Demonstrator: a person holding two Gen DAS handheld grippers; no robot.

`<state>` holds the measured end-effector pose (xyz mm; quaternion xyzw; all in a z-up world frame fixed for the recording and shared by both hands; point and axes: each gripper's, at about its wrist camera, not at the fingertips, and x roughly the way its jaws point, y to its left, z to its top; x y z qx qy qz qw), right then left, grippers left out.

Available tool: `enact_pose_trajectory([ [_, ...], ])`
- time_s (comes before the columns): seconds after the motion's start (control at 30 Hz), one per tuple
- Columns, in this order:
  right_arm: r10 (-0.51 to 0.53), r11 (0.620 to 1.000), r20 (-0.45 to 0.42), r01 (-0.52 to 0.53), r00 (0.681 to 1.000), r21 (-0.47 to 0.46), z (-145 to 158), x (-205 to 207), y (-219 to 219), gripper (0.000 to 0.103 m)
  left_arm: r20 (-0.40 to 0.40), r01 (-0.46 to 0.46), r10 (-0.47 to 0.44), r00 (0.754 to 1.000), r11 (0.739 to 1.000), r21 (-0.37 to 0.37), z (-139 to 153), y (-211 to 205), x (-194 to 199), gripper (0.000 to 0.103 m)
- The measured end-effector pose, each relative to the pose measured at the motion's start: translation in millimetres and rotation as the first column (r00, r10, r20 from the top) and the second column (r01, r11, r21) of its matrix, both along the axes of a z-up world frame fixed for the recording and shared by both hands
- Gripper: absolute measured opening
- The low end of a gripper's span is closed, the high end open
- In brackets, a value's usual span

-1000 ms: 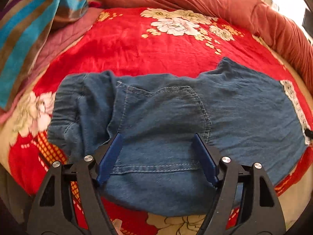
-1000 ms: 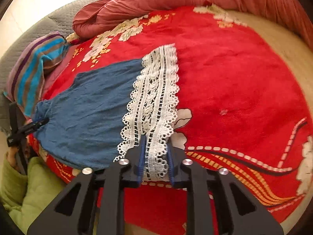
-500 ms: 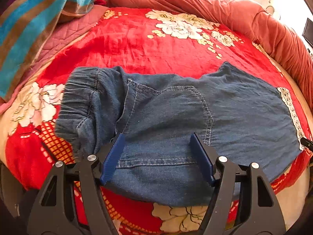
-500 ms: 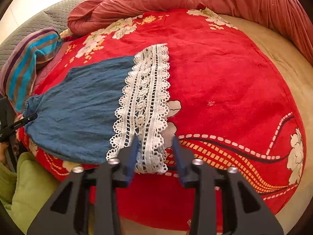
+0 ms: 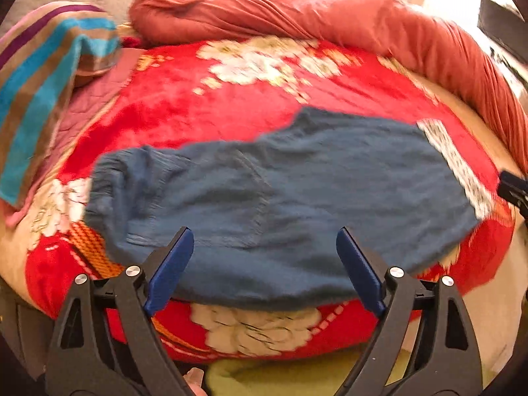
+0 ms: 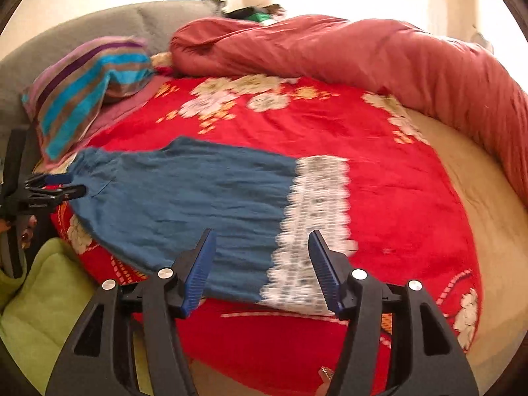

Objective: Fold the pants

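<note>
Both views show the denim pants lying flat across a red floral blanket on the bed. From the left wrist view, the left gripper hangs over the near edge of the pants with its jaws spread wide and nothing between them; the elastic waistband sits to the left, the lace hem far to the right, and a striped towel and a bunched red duvet lie well apart behind. From the right wrist view, the right gripper is likewise wide apart and empty, above the lower leg beside the lace hem, with the red floral blanket bare beyond. The pants appear folded once lengthwise, with the crosswise fold still to do. A likely slip: jaws closing on only the top layer, or catching the plush blanket too, so the fold drags crooked; the open lace could also snag a fingertip.
</note>
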<state>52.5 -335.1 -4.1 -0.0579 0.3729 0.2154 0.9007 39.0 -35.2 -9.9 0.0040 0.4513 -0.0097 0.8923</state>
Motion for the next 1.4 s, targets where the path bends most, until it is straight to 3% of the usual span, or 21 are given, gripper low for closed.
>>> enact_pose_trajectory([
  [0.2,0.063,0.998,-0.074,-0.062,0.995,0.016,-23.3,-0.6,30.3,0.057,-0.1,0.025,-0.016,0.995,0.996,0.089,-31.6,-12.9,0.0,0.084],
  [0.33,0.063,0.998,-0.104,-0.063,0.993,0.005,-33.1,3.8,38.8,0.057,-0.125,0.015,-0.009,0.992,0.999,0.049,-42.7,-3.4,-1.7,0.084],
  [0.43,0.016,0.998,-0.174,-0.027,0.985,-0.059,-53.2,10.3,37.5,0.057,-0.125,0.018,-0.013,0.992,0.999,0.04,-44.9,-2.0,-2.4,0.084],
  [0.5,0.004,0.999,-0.203,-0.013,0.979,-0.042,-62.4,11.0,33.8,0.057,-0.12,0.017,-0.015,0.993,1.0,0.018,-44.6,0.5,-4.0,0.084],
  [0.63,0.013,1.0,-0.187,-0.018,0.982,-0.025,-56.2,6.6,31.0,0.057,-0.098,0.004,-0.007,0.995,1.0,-0.031,-39.7,4.2,-6.1,0.084],
  [0.73,0.019,0.999,-0.149,-0.012,0.989,0.041,-40.7,2.6,21.6,0.057,-0.062,0.006,-0.008,0.998,1.0,-0.026,-30.1,3.2,-9.8,0.084],
  [1.0,-0.031,0.995,-0.101,0.04,0.994,0.09,-15.9,3.8,-2.9,0.057,0.031,0.031,-0.03,0.999,0.999,-0.027,1.0,-7.6,-17.4,0.093],
  [1.03,-0.034,0.995,-0.1,0.043,0.994,0.094,-14.7,4.1,-4.5,0.059,0.036,0.033,-0.032,0.999,0.999,-0.025,2.8,-8.8,-18.6,0.093],
  [1.07,-0.04,0.994,-0.095,0.049,0.995,0.096,-13.4,3.6,-5.9,0.068,0.044,0.038,-0.037,0.998,0.999,-0.021,5.6,-10.9,-19.7,0.093],
  [1.1,-0.046,0.994,-0.085,0.055,0.995,0.099,-11.7,2.4,-6.4,0.085,0.052,0.042,-0.041,0.998,0.999,-0.014,8.2,-12.8,-20.3,0.093],
  [1.4,-0.079,0.99,-0.026,0.082,0.997,0.113,5.1,-2.8,-16.4,0.091,0.078,0.065,-0.067,0.995,0.998,0.02,20.0,-26.6,-23.5,0.093],
])
